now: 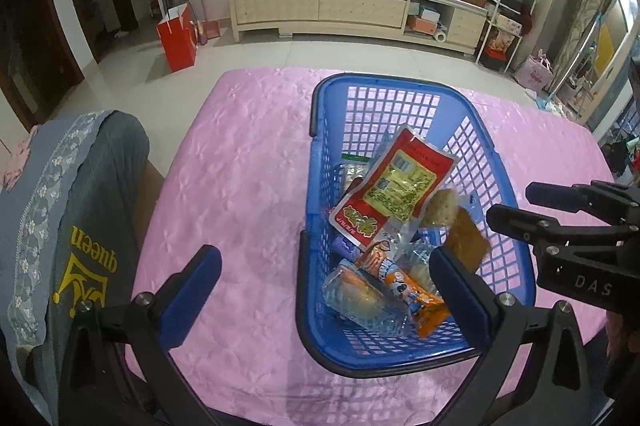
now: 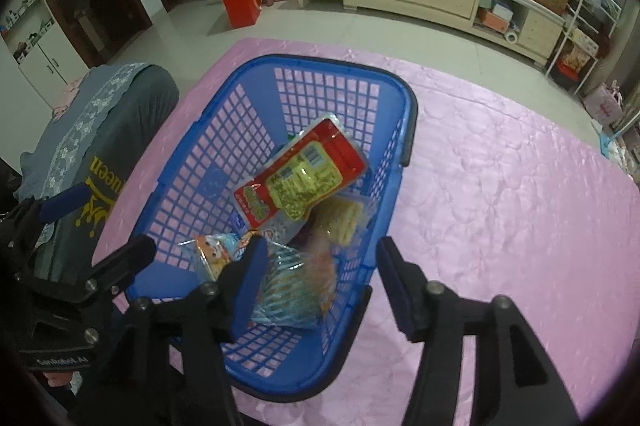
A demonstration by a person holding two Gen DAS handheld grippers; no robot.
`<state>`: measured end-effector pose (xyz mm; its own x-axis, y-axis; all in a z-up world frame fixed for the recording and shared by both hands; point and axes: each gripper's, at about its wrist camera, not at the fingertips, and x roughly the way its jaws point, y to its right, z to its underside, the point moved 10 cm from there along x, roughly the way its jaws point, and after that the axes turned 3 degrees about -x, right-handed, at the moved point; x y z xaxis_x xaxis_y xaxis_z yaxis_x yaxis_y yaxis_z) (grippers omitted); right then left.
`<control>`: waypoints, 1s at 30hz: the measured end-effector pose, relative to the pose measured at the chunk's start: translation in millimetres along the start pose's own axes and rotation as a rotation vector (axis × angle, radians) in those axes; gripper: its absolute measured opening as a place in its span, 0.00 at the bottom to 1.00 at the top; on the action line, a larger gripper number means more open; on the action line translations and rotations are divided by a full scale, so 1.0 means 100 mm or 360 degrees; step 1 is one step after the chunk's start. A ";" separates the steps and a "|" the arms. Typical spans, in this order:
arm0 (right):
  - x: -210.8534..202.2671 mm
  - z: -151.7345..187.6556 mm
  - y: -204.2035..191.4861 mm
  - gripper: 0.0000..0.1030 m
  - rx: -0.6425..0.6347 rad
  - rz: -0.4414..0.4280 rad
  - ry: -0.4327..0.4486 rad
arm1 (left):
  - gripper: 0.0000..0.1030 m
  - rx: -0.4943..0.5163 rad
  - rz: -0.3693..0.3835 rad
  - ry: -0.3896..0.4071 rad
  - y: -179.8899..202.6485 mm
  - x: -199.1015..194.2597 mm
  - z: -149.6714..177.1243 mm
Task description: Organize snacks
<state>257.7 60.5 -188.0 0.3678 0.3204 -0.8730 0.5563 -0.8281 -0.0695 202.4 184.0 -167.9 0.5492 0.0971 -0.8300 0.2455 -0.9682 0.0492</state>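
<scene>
Pink quilted tablecloth (image 1: 248, 165) over a table in a tiled living room, long pale wooden sideboard (image 1: 320, 7) along the far wall, red paper bag (image 1: 178, 39) on the floor. On the cloth, blue plastic lattice basket (image 1: 494, 185) holding snacks: red-and-yellow flat sachet (image 1: 394, 191) on top, orange cartoon-printed packet (image 1: 404, 286) and clear-wrapped biscuits (image 1: 360, 300) beneath. Left gripper (image 1: 324, 276) angled steeply down at the basket's near end, jaws spread wide, nothing between them. Right gripper (image 2: 320, 278) tilted down over the basket's near right wall, jaws parted, a blurred wrapped biscuit (image 2: 316, 266) loose between them, not pinched.
</scene>
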 end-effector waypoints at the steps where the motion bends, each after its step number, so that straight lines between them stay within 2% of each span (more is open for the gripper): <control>1: -0.01 0.01 0.00 0.61 -0.0002 -0.0001 0.0004 | 1.00 0.0011 0.0004 0.0010 0.03 -0.03 0.00; 9: -0.29 0.11 0.08 0.61 -0.0002 0.0002 0.0100 | 1.00 0.0031 0.0041 0.0101 0.22 -0.25 -0.01; 13: -0.53 0.15 0.13 0.61 0.0005 0.0007 0.0198 | 1.00 0.0041 0.0083 0.0228 0.36 -0.50 -0.03; 16: -0.78 0.21 0.20 0.63 0.0016 0.0037 0.0306 | 1.00 0.0079 0.0069 0.0358 0.46 -0.72 -0.01; 17: -0.85 0.23 0.22 0.64 0.0016 0.0053 0.0341 | 1.00 0.0090 0.0067 0.0405 0.50 -0.81 0.00; 21: -1.23 0.36 0.33 0.81 0.0027 0.0125 0.0530 | 1.00 0.0134 0.0102 0.0538 0.69 -1.09 0.09; 23: -1.40 0.45 0.39 0.85 0.0038 0.0155 0.0612 | 1.00 0.0144 0.0111 0.0597 0.79 -1.22 0.16; 27: -1.60 0.67 0.46 0.91 0.0018 0.0274 0.0680 | 1.00 0.0105 0.0171 0.0669 0.93 -1.38 0.31; 28: -1.62 0.72 0.47 0.98 0.0019 0.0295 0.0683 | 1.00 0.0107 0.0179 0.0682 0.95 -1.42 0.36; 30: -1.68 0.83 0.51 1.00 0.0043 0.0323 0.0701 | 1.00 0.0160 0.0188 0.0719 1.06 -1.48 0.44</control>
<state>161.9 -73.8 -84.9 0.7505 0.3107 -0.5833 0.4234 -0.9037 0.0634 112.1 57.1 -63.9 0.8664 0.0540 -0.4964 0.0941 -0.9940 0.0561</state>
